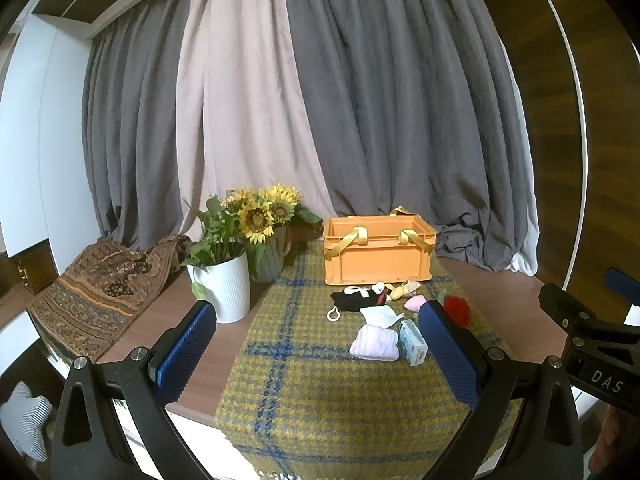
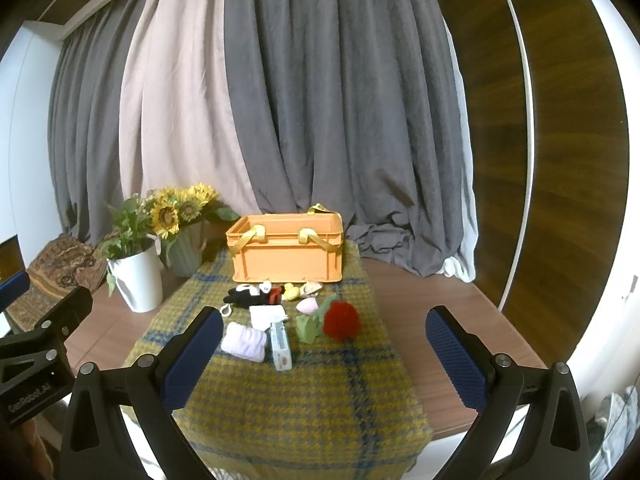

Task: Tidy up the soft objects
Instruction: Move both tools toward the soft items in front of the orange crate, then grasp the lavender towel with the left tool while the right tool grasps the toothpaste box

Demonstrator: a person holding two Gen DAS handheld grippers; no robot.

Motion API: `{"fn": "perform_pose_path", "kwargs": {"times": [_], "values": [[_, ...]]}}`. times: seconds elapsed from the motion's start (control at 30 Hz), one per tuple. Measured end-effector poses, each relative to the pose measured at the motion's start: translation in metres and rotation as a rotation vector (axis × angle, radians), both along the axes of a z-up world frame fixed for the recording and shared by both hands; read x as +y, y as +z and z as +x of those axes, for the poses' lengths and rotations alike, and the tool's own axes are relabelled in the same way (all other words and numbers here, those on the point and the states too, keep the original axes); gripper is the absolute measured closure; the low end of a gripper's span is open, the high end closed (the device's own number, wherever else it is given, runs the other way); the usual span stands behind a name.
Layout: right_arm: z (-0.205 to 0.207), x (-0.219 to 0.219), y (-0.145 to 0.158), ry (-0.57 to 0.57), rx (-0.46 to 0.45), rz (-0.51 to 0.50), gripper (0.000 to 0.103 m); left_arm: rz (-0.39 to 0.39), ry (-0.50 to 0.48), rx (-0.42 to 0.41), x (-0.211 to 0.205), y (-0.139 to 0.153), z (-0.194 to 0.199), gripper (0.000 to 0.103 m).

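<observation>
- Left wrist view: my left gripper (image 1: 320, 354) hangs above the near end of the plaid cloth (image 1: 316, 400), jaws spread wide and holding nothing.
- The orange crate (image 1: 378, 254) stands at the far end of the cloth, its yellow straps draped over the rim.
- The soft things lie in a loose cluster just in front of the crate: a black plush toy (image 1: 354, 299), a white folded cloth (image 1: 379, 315), a lilac towel roll (image 1: 375, 344) and a tissue pack (image 1: 413, 342) touching it.
- Left of the cloth stand a white pot (image 1: 228, 286) and sunflowers (image 1: 262, 214).
- Right wrist view: my right gripper (image 2: 324, 356) is also wide open and empty, well short of the cluster.
- Here a red pompom (image 2: 341, 320) lies beside a green felt piece (image 2: 308, 328), with a pink sponge (image 2: 307, 305) just behind them.
</observation>
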State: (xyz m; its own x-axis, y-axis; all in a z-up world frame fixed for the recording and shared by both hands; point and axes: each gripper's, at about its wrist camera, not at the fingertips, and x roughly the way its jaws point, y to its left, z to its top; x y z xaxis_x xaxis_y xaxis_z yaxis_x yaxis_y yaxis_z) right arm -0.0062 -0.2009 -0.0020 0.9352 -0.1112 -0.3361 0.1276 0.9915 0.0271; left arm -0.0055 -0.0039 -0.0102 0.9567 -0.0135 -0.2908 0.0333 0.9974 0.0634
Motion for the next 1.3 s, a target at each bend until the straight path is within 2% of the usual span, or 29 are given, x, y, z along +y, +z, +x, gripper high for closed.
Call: {"fn": "perform_pose_path", "kwargs": {"times": [0.13,0.2,0.27,0.47,0.67,0.83,0.9,1.13,1.3], "values": [[0.003,0.001,-0.005,0.006,0.009,0.003,0.0,0.038,-0.003,0.025,0.002,-0.005,0.004,0.0],[0.007,0.001,-0.007,0.009,0.019,0.009,0.0,0.097,-0.006,0.044,0.002,-0.006,0.01,0.0],[0.011,0.001,-0.01,0.014,0.033,0.02,0.0,0.123,-0.01,0.064,0.004,-0.008,0.016,0.0],[0.035,0.006,-0.022,0.036,0.087,0.049,0.0,0.123,-0.024,0.017,0.009,-0.016,0.043,0.0],[0.067,0.013,-0.038,0.025,0.141,0.054,0.001,0.127,-0.077,0.112,0.015,-0.029,0.084,0.0],[0.094,0.02,-0.052,0.013,0.191,0.053,0.005,0.123,-0.143,0.176,0.017,-0.044,0.122,0.001],[0.107,0.022,-0.059,0.007,0.221,0.057,0.007,0.109,-0.174,0.224,0.019,-0.052,0.133,0.004],[0.15,0.03,-0.086,-0.006,0.32,0.095,0.017,0.127,-0.291,0.291,0.017,-0.074,0.182,0.014],[0.173,0.035,-0.107,-0.044,0.383,0.114,0.02,0.089,-0.368,0.354,0.018,-0.091,0.206,0.02]]}}
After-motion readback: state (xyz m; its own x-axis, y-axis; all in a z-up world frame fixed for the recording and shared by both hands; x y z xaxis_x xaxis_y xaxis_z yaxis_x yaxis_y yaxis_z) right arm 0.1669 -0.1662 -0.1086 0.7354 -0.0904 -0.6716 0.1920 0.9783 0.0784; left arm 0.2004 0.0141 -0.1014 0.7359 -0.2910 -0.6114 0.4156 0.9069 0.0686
